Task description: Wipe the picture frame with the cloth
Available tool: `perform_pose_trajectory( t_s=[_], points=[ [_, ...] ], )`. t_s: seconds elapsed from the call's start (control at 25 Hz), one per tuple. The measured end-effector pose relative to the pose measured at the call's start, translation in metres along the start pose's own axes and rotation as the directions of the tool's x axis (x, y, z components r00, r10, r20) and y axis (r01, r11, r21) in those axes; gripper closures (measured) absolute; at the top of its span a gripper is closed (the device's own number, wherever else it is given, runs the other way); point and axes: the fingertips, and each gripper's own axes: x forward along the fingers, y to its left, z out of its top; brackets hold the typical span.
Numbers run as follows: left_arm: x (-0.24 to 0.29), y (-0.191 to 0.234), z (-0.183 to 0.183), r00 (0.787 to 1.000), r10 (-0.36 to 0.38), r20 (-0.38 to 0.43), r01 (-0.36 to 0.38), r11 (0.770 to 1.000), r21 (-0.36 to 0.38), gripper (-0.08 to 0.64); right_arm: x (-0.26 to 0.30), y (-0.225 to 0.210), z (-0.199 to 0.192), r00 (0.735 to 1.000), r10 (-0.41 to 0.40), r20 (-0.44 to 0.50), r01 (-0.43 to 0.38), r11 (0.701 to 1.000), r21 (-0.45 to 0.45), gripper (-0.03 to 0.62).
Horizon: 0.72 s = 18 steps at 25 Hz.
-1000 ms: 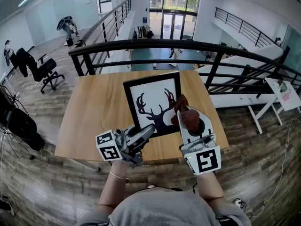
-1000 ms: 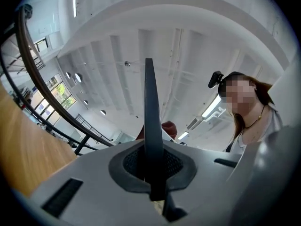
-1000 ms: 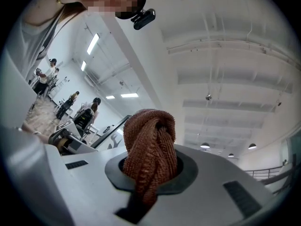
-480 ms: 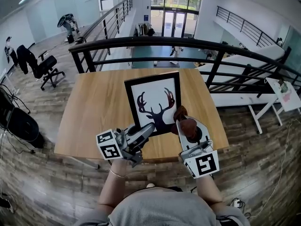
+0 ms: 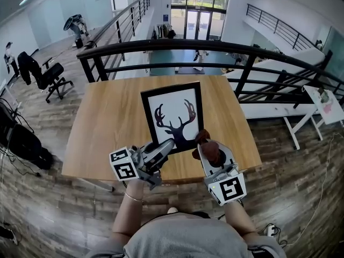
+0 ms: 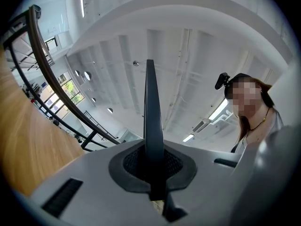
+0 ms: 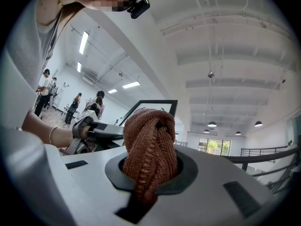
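Note:
The black picture frame point(image 5: 173, 105), with a deer-head silhouette on white, lies on the wooden table point(image 5: 107, 128). My right gripper point(image 5: 207, 144) is shut on a bunched brown cloth point(image 5: 212, 150), which hangs by the frame's near right corner. In the right gripper view the cloth point(image 7: 149, 149) fills the jaws and hides them; the frame point(image 7: 153, 105) shows behind it. My left gripper point(image 5: 171, 143) is shut with nothing in it, its tip at the frame's near edge. I cannot tell whether it touches. In the left gripper view the left gripper point(image 6: 150, 107) shows as one dark blade.
A black railing point(image 5: 215, 50) runs just behind the table's far edge, with a drop to a lower floor beyond it. An office chair point(image 5: 45, 77) stands at the left, a white desk point(image 5: 322, 104) at the right. Several people point(image 7: 44, 95) stand far off.
My right gripper has sunk with the cloth, sliding from the frame's right side toward its near right corner. The left gripper has hardly moved.

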Motion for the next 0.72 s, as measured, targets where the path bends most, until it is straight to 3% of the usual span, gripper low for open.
perform_pose_trajectory(
  t_s=[0.48, 0.72],
  points=[
    [-0.009, 0.020, -0.015, 0.997, 0.060, -0.051, -0.062, 0.998, -0.033, 0.545, -0.010, 0.012, -0.042, 0.995, 0.058, -0.080, -0.056, 0.998, 0.035, 0.546],
    [-0.031, 0.044, -0.046, 0.991, 0.101, -0.083, -0.113, 0.981, -0.157, 0.545, -0.020, -0.028, -0.043, 0.998, -0.014, -0.056, 0.021, 0.992, 0.124, 0.546]
  ],
)
